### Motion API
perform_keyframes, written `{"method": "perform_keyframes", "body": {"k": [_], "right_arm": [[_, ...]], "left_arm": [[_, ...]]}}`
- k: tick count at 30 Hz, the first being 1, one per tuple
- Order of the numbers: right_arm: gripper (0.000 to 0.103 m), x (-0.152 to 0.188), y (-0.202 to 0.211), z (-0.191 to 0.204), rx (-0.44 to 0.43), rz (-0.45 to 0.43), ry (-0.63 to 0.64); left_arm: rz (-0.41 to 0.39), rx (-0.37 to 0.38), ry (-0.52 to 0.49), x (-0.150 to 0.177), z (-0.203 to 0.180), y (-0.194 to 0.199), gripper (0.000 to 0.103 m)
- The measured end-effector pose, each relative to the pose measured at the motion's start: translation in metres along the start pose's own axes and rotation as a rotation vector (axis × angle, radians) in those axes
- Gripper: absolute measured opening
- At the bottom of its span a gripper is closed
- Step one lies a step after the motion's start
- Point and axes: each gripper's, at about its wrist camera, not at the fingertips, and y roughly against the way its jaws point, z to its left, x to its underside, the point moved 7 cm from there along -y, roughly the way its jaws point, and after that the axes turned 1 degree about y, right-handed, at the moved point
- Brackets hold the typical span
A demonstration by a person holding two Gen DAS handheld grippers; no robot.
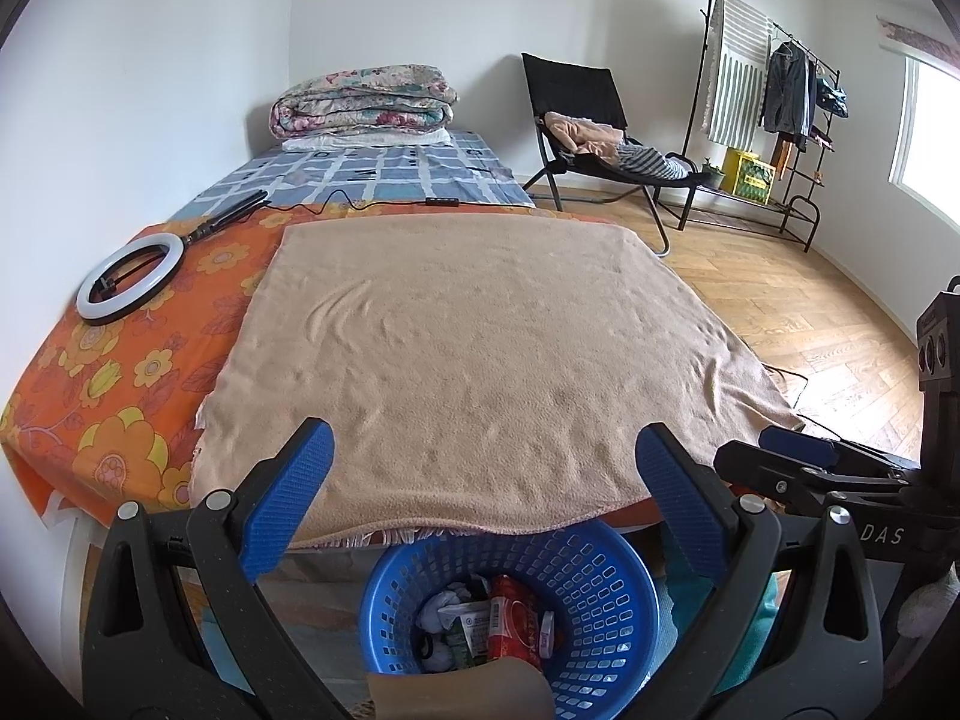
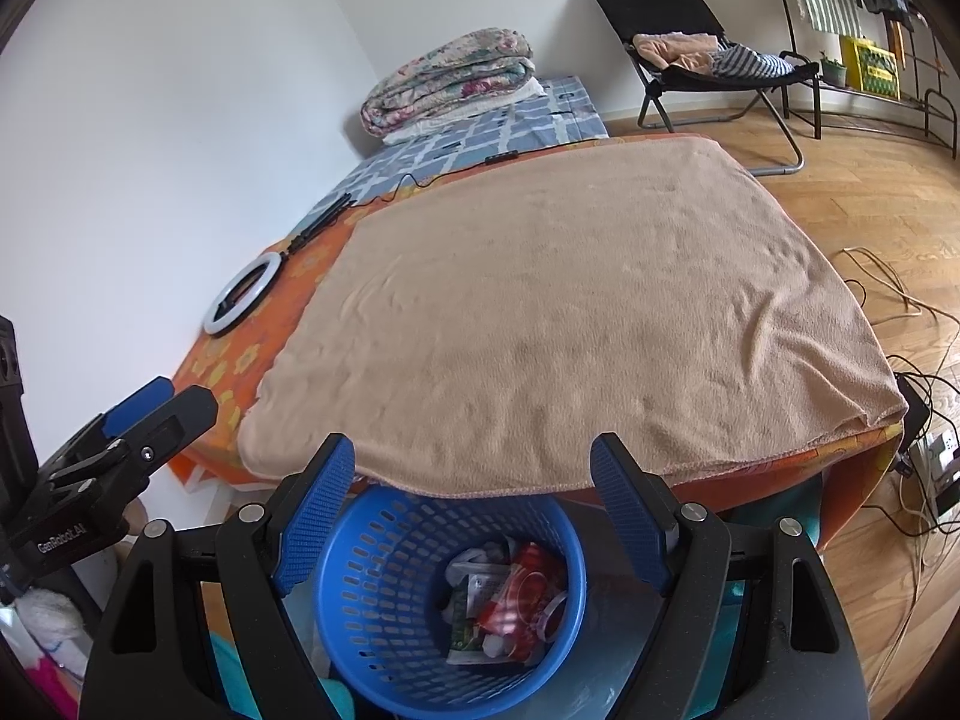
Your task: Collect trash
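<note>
A blue perforated basket [image 1: 606, 600] [image 2: 384, 606] stands on the floor against the bed's near edge. Inside it lies trash: a red wrapper [image 1: 510, 618] [image 2: 519, 600], a green-and-white carton [image 1: 468, 630] [image 2: 474, 600] and white crumpled pieces [image 1: 435, 609]. My left gripper [image 1: 483, 456] is open above the basket with nothing between its blue pads. My right gripper [image 2: 474, 468] is also open and empty, hovering over the same basket. Each gripper shows at the other's side: the right one [image 1: 798, 462], the left one [image 2: 138, 408].
A tan blanket [image 1: 480, 360] [image 2: 570, 312] covers the bed over an orange floral sheet [image 1: 120, 372]. A ring light [image 1: 129, 276] [image 2: 240, 294] and its cable lie on the bed. A folded quilt [image 1: 360, 99], a black chair [image 1: 594, 132], a clothes rack [image 1: 774, 96] and floor cables [image 2: 900, 360] stand around.
</note>
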Motion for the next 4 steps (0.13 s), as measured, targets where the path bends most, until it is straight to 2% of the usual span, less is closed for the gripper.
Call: {"method": "perform_keyframes", "body": {"k": [4], "right_arm": [[0.081, 0.0001, -0.0002, -0.0005, 0.001, 0.003, -0.001]], "left_arm": [[0.001, -0.003, 0.006, -0.0011, 0.0020, 0.0009, 0.102]]}}
